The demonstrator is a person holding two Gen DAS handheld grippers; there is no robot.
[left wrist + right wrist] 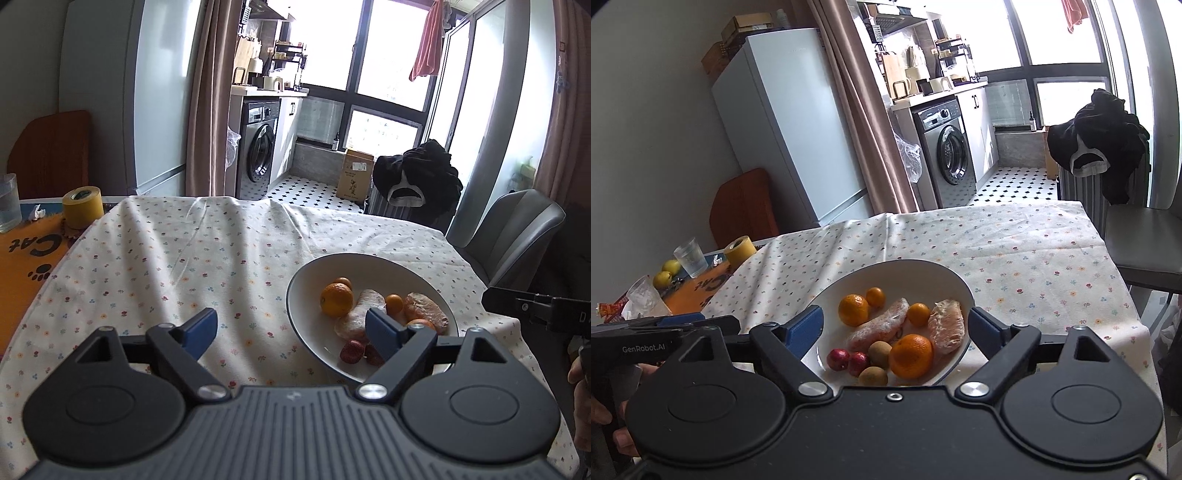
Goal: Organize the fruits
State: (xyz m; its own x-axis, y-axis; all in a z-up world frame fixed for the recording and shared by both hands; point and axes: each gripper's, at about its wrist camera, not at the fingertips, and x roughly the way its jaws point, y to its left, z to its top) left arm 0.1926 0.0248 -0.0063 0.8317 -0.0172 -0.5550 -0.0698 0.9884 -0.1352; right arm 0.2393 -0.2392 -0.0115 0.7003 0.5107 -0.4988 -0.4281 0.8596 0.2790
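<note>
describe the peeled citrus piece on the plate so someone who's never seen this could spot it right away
Start at the table with the flowered cloth and find the white plate of fruit on it. The peeled citrus piece lies at the plate's right edge in the right wrist view, beside the biggest orange. It alone is pale pink-orange, wedge-shaped and streaked with white pith; its neighbours are smooth and round.

**Fruit gathered in one plate on the table**

A round white ceramic plate (955, 284) sits on the flower-print cloth-covered table (1015, 251), holding all the fruit. A yellow tape roll (740, 249) and clear drinking glass (690, 256) lie far left (beyond the cloth's edge). A grey padded chair (1145, 240) stands right.
</note>
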